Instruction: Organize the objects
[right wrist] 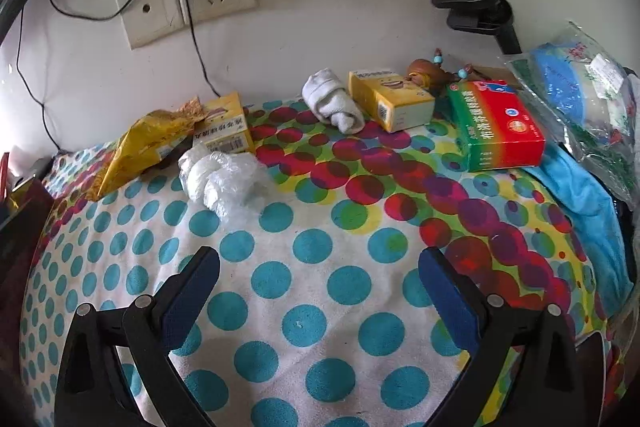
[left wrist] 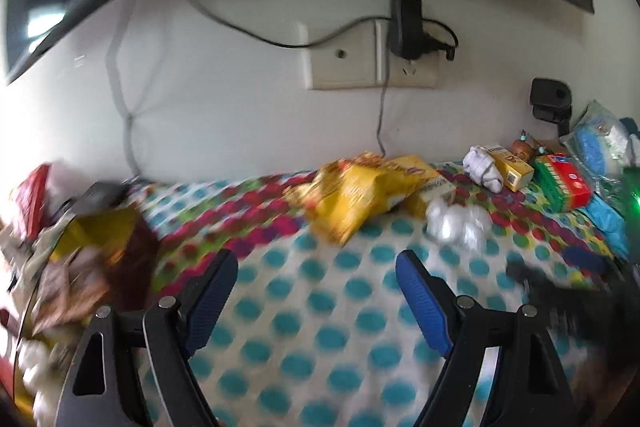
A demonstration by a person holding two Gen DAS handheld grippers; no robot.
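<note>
Claws: your left claw [left wrist: 316,267] and right claw [right wrist: 320,267] are both spread wide with nothing between the blue pads, each hanging over the dotted cloth [right wrist: 312,307].
Surface: that cloth covers the surface, teal dots near you, red and green circles farther back.
Nearest thing: a crumpled clear plastic wad [right wrist: 224,179] lies ahead of your right claw, to its left.
Left cluster: a yellow snack bag [right wrist: 148,143] leans against a small yellow carton [right wrist: 224,131], just behind the wad.
Back row: a rolled white sock [right wrist: 332,99], a yellow box [right wrist: 390,99] and a red-and-green box [right wrist: 496,123] sit along the wall.
Far right: a clear bag with blue contents [right wrist: 576,83] rests above a blue cloth [right wrist: 580,195].
Left edge: the left wrist view is blurred; what looks like a heap of wrappers [left wrist: 80,259] sits there.
</note>
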